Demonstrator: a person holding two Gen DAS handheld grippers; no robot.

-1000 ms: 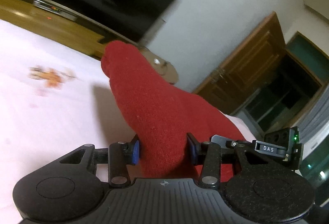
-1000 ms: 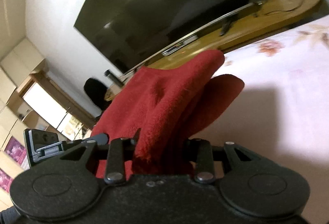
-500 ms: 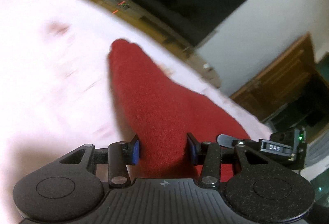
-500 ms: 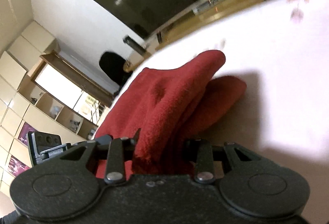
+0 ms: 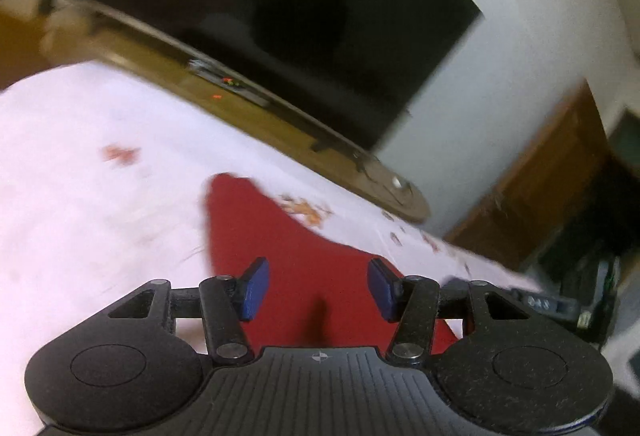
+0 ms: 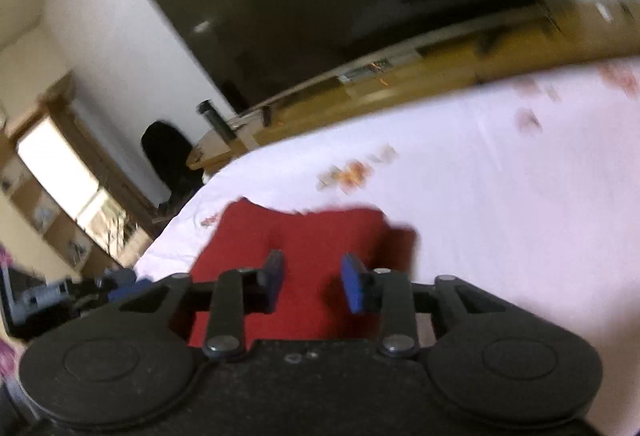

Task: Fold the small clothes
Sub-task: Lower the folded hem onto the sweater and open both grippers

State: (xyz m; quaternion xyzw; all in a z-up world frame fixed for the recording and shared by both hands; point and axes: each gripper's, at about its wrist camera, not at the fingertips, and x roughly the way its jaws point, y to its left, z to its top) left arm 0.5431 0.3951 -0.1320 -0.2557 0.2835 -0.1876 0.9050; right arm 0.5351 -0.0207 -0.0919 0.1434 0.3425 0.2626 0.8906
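My left gripper (image 5: pixel 318 288) stands wide, its blue pads (image 5: pixel 254 290) parted with nothing pinched between them; the red cloth (image 5: pixel 280 256) lies below on the white bedsheet (image 5: pixel 80 216), running from the near edge away to a narrow tip at the far left. My right gripper (image 6: pixel 312 282) is parted too, though narrower than the left, and grips nothing; through its gap I see the same red cloth (image 6: pixel 320 236) lying on the bedsheet (image 6: pixel 500 196), a second layer poking out at its right side. Both views are blurred, so I cannot tell whether either gripper touches the fabric. In the right wrist view the sheet carries faint orange flower prints (image 6: pixel 350 172) just beyond the cloth. Far off, past the bed, a wooden TV bench (image 5: pixel 248 116) holds a large dark television (image 5: pixel 280 16) against a white wall; a brown wooden door (image 5: pixel 540 188) stands at the far right in the left wrist view.
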